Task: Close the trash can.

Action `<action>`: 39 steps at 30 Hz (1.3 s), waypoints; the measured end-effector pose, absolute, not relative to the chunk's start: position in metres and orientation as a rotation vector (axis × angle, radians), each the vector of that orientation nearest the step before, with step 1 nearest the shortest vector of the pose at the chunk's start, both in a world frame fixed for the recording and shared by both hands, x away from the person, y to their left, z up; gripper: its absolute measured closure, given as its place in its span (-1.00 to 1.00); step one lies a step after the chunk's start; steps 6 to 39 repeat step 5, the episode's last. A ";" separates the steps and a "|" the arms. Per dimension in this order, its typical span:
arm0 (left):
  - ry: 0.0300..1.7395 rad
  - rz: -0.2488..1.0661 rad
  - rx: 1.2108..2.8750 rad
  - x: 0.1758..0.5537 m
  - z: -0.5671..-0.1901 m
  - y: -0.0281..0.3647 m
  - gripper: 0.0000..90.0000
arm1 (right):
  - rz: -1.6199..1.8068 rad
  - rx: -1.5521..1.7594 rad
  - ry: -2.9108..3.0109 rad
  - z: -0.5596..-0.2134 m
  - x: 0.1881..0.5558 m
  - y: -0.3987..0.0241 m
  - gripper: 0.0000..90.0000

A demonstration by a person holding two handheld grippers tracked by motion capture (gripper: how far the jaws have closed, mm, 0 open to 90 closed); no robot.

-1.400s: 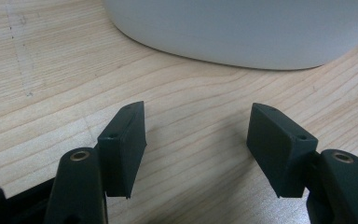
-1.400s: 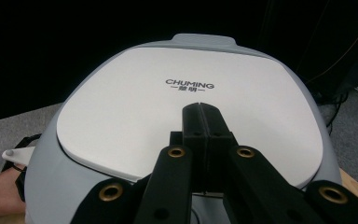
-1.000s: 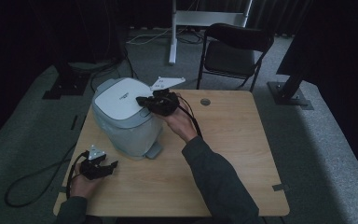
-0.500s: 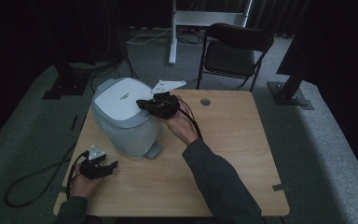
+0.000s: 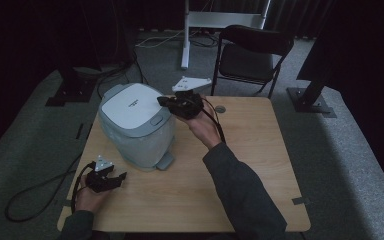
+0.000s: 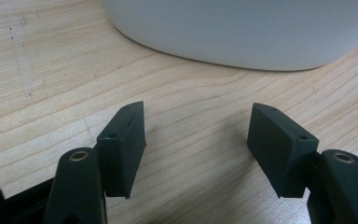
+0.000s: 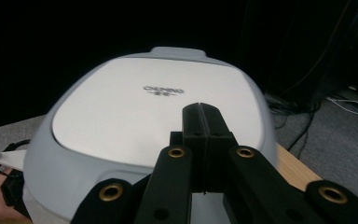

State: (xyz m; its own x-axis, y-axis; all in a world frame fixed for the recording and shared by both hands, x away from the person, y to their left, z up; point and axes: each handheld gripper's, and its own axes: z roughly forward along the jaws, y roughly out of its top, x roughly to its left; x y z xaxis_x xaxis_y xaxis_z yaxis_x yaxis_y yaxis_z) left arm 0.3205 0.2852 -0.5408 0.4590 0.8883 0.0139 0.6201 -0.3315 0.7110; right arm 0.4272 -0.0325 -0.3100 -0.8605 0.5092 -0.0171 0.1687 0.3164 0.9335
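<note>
A pale rice cooker (image 5: 136, 131) with a white lid (image 7: 158, 102) stands on the left half of the wooden table (image 5: 260, 165); the lid is down. My right gripper (image 5: 161, 100) hovers just above the lid's right edge, pointing left over it. In the right gripper view its jaws (image 7: 204, 116) are pressed together with nothing between them. My left gripper (image 5: 119, 178) rests low on the table in front of the cooker, near the front left corner. Its jaws (image 6: 198, 123) stand wide apart and empty, facing the cooker's base (image 6: 242, 32).
A dark folding chair (image 5: 252, 55) and a white stand pole (image 5: 186, 35) stand behind the table. Cables (image 5: 30, 192) trail on the floor at the left. The right half of the table is bare wood with a small round grommet (image 5: 220, 108).
My right gripper has drifted a little up and to the right, away from the lid's middle, still closed. The left gripper has not moved.
</note>
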 end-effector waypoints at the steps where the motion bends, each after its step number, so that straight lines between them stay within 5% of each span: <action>1: 1.252 0.539 2.069 0.321 -0.541 0.285 -0.17 | 1.548 0.615 2.280 -0.310 0.428 -0.035 1.00; 39: 1.250 0.539 2.068 0.321 -0.541 0.285 -0.17 | 1.515 0.631 2.271 -0.313 0.429 -0.049 0.93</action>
